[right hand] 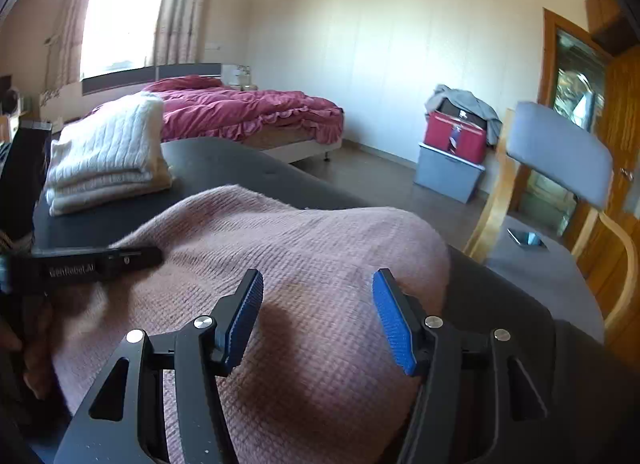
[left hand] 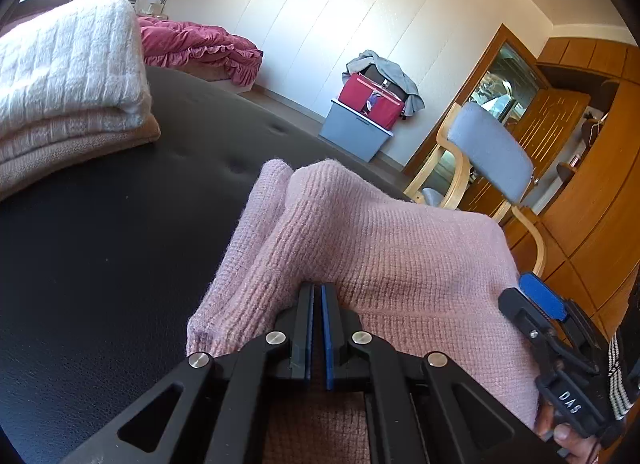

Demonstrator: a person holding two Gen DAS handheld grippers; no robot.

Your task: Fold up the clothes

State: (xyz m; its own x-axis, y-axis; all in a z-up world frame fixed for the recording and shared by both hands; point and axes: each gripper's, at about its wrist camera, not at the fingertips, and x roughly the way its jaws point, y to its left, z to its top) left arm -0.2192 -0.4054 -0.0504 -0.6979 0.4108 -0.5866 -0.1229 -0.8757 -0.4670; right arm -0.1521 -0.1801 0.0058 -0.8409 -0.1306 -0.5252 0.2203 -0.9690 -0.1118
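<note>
Left gripper (left hand: 317, 290) is pinching a fold of pink knit sweater (left hand: 400, 256), pads pressed together. Right gripper (right hand: 318, 284) is hovering spread above it; fingertip contact is hidden.

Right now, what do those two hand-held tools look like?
Both are black metal frames with silver round screw heads and flat blue ribbed pads. The left tool bears white lettering on its side; the right tool is marked "DAS". A black-and-white striped cuff shows beside it.

A bright curtained window (right hand: 120, 20) was seen beyond a bed covered with a crimson ruffled quilt (right hand: 256, 108). Pale panelled walls (right hand: 360, 44) were lit by daylight. A grey-cushioned bentwood chair (right hand: 560, 152) was placed beside wooden doors (right hand: 576, 64).
</note>
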